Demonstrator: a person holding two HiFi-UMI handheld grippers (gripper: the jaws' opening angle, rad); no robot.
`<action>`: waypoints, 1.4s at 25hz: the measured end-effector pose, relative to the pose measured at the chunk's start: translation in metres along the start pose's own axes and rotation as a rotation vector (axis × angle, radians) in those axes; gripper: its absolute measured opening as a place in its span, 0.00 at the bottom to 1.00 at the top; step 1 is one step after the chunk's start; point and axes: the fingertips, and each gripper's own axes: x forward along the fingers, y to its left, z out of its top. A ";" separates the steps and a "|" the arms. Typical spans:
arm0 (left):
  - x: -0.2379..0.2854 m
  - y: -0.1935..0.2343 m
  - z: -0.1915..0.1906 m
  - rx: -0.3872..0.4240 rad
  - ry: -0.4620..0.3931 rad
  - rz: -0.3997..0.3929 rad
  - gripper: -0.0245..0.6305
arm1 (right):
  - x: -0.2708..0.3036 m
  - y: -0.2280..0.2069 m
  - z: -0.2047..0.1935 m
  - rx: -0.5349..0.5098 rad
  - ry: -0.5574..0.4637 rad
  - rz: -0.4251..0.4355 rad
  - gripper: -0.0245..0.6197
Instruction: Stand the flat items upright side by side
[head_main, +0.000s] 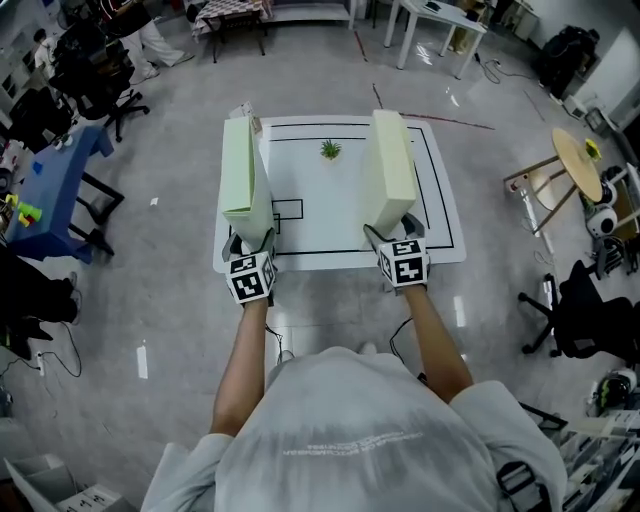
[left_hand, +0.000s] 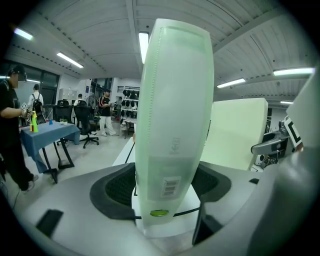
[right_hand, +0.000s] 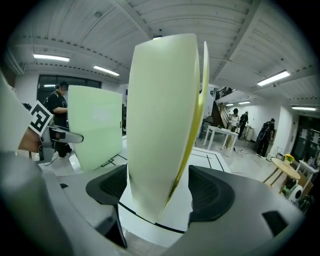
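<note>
A white table (head_main: 330, 215) marked with black lines bears a small green plant (head_main: 330, 150) near its far edge. Left of it stands a blue table (head_main: 55, 190), office chairs (head_main: 105, 85) beyond. On the right are a round wooden stool (head_main: 578, 165) and a black chair (head_main: 585, 315).

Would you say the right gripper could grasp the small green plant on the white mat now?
Probably not: the right gripper is shut on a pale-green flat pack, though the green plant stands unobstructed.

Barcode label (left_hand: 170, 187) on pale box (left_hand: 175, 125): digits illegible.
</note>
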 end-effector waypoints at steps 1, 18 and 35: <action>0.001 0.001 0.000 0.002 -0.004 -0.002 0.57 | 0.004 0.000 -0.001 -0.004 0.010 0.003 0.67; 0.002 -0.025 -0.001 0.005 0.007 -0.083 0.55 | 0.013 0.022 -0.028 0.062 0.034 0.099 0.57; 0.007 -0.109 -0.006 0.061 0.047 -0.241 0.55 | 0.012 0.056 -0.024 0.051 0.034 0.128 0.57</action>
